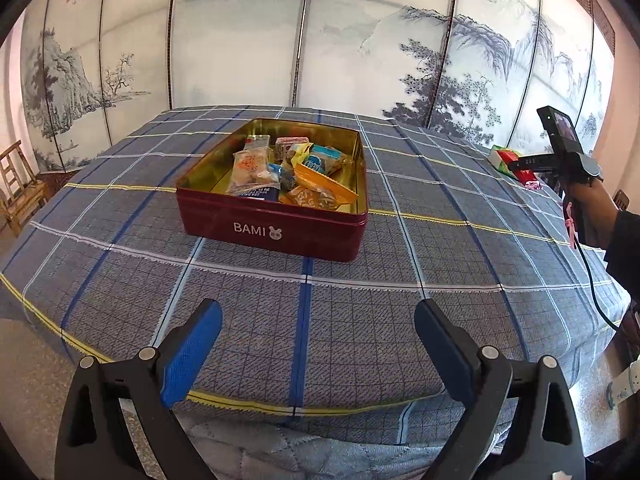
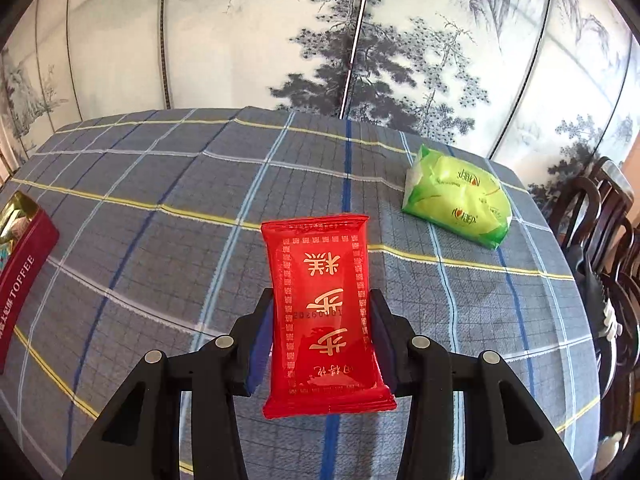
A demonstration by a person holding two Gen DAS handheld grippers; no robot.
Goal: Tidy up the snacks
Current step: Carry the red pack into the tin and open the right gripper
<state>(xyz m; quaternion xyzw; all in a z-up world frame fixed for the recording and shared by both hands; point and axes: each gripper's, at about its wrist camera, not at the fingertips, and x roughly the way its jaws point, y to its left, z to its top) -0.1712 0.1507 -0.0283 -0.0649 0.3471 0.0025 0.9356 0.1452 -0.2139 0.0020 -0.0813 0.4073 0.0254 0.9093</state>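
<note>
Black left gripper (image 1: 316, 316) with blue pads; seemingly dark sleeve (image 1: 624, 236).

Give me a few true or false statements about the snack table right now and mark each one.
1. The right claw grips a red packet. True.
2. The left claw holds a snack. False: it is open and empty.
3. The red tin has its lid on. False: it is open, with wrapped snacks inside.
4. A green packet lies on the checked tablecloth. True.
</note>
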